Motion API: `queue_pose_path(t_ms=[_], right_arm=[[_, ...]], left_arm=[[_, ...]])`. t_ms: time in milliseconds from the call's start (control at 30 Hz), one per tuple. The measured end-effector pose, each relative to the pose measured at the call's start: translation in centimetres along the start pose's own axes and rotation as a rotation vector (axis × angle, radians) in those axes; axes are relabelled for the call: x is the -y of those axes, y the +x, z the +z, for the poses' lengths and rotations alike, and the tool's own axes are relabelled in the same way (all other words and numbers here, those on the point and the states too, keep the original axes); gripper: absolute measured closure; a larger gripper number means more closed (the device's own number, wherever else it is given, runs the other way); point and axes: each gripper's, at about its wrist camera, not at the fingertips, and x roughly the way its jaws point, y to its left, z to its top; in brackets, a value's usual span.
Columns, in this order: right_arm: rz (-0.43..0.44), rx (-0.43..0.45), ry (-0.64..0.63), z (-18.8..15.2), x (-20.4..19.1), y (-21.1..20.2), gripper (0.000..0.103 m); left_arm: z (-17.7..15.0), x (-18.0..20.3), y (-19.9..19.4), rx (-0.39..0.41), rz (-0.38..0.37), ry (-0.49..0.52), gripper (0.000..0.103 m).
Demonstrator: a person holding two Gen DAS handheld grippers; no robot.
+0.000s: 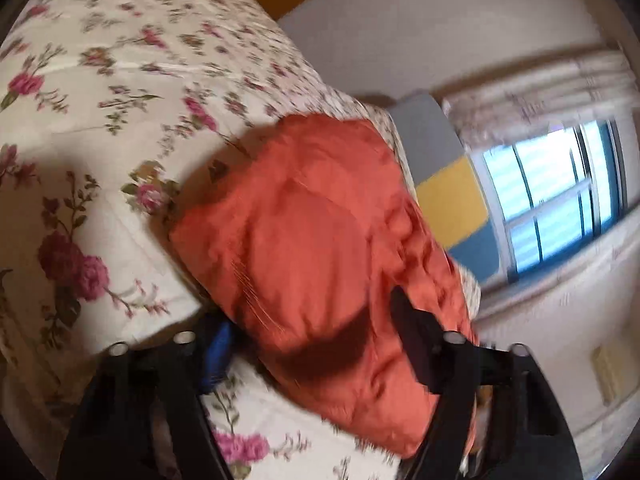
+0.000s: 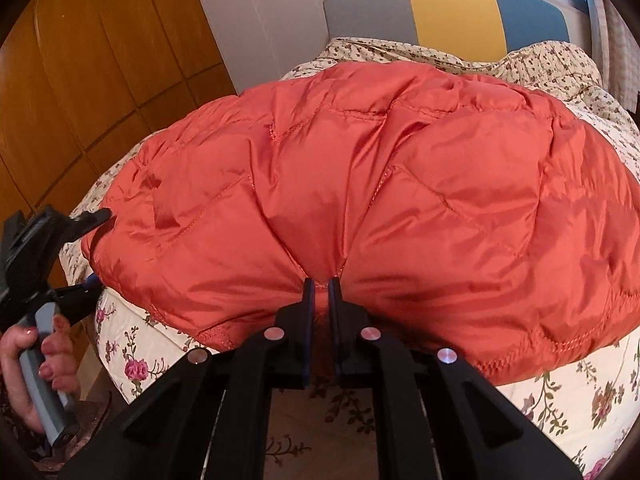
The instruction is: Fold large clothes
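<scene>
An orange quilted jacket (image 2: 380,200) is gripped at its near edge on a floral-covered bed (image 2: 560,408), midway through a fold.

The right gripper (image 2: 322,284) is seen pinched nearly closed on a gathered tuck of the jacket's near hem, the fabric puckering into the jaws. The left gripper (image 1: 308,344) is spread wide around the jacket's end, the puffy cloth lying between its jaws; whether the cloth is actually pressed cannot be told, as the left wrist view is blurred. The jacket is bunched into a rounded mound across the bed, with the padded headboard (image 2: 448,10) behind it. The step is judged to be a doubling of the jacket over itself. For the next move, both ends would need to be carried together and evenly, so that the slippery padded cloth is laid flat, not rolled.
</scene>
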Motion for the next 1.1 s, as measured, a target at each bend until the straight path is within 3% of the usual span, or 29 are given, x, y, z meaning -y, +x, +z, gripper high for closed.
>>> queue_pose_path(t_ms=[67, 233, 300, 400, 433, 600, 833, 1000, 1100], right_arm=[[0.007, -0.002, 0.013, 0.1, 0.1, -0.1, 0.098], [0.0, 0.0, 0.015, 0.3, 0.0, -0.1, 0.098], [-0.002, -0.001, 0.016, 0.2, -0.2, -0.1, 0.098], [-0.008, -0.002, 0.012, 0.3, -0.3, 0.0, 0.098], [-0.012, -0.003, 0.011, 0.3, -0.5, 0.1, 0.098], [-0.022, 0.0, 0.013, 0.2, -0.9, 0.4, 0.098], [-0.002, 0.0, 0.053, 0.2, -0.2, 0.7, 0.098], [0.025, -0.009, 0.082, 0.6, 0.5, 0.6, 0.097], [0.078, -0.005, 0.107, 1.1, 1.3, -0.7, 0.092]], left_arm=[[0.1, 0.3, 0.1, 0.005, -0.006, -0.013, 0.036], [0.2, 0.8, 0.6, -0.031, -0.099, -0.061, 0.04], [0.6, 0.4, 1.1, -0.043, -0.108, -0.115, 0.063], [1.0, 0.2, 1.7, -0.055, -0.088, -0.179, 0.078], [1.1, 0.9, 1.3, -0.042, -0.082, -0.152, 0.08], [0.7, 7.9, -1.6, 0.063, -0.128, 0.171, 0.081], [-3.0, 17.4, -3.9, 0.132, -0.222, 0.606, 0.081], [-6.2, 21.7, -3.2, 0.11, -0.282, 0.815, 0.081], [-7.0, 23.1, -2.3, 0.118, -0.272, 0.881, 0.081]])
